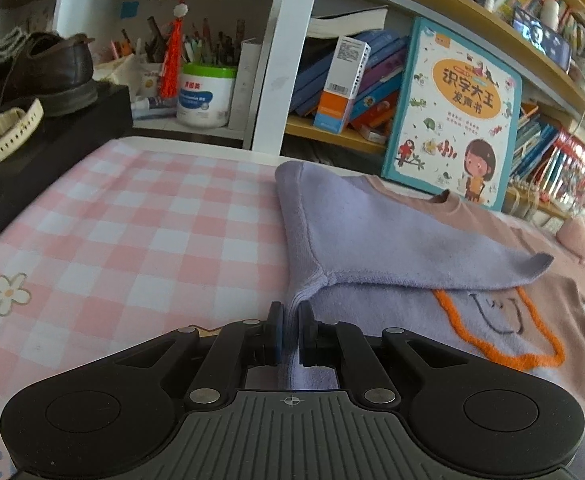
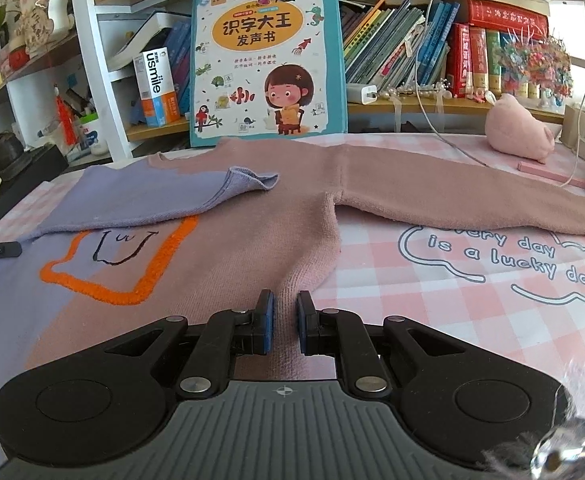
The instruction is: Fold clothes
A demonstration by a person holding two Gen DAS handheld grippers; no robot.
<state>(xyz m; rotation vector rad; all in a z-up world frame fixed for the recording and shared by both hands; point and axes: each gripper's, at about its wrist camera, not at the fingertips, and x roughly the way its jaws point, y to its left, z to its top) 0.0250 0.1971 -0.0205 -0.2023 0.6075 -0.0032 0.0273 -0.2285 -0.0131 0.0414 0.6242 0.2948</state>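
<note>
Pretty clearly someone's home, looks like a kid's room or family study. The table has a pink checked cloth (image 2: 472, 320) with "is a lucky day" printed on it, and right behind it are wooden shelves (image 2: 432, 106) crammed with books. A big children's picture book (image 2: 268, 60) with a cartoon girl leans against them. There's also a pen cup (image 1: 206, 94), a pink plush toy (image 2: 520, 128), a red tassel charm (image 1: 171, 60) and a brown leather shoe (image 1: 52, 72) sitting around.

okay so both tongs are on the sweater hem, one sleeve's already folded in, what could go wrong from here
The left tongs pinch only a thin edge of the sweater; it may slip out on lifting. Moving the body could shake the folded purple sleeve open. The spread pink sleeve lies near a white cable and may drag it.
</note>
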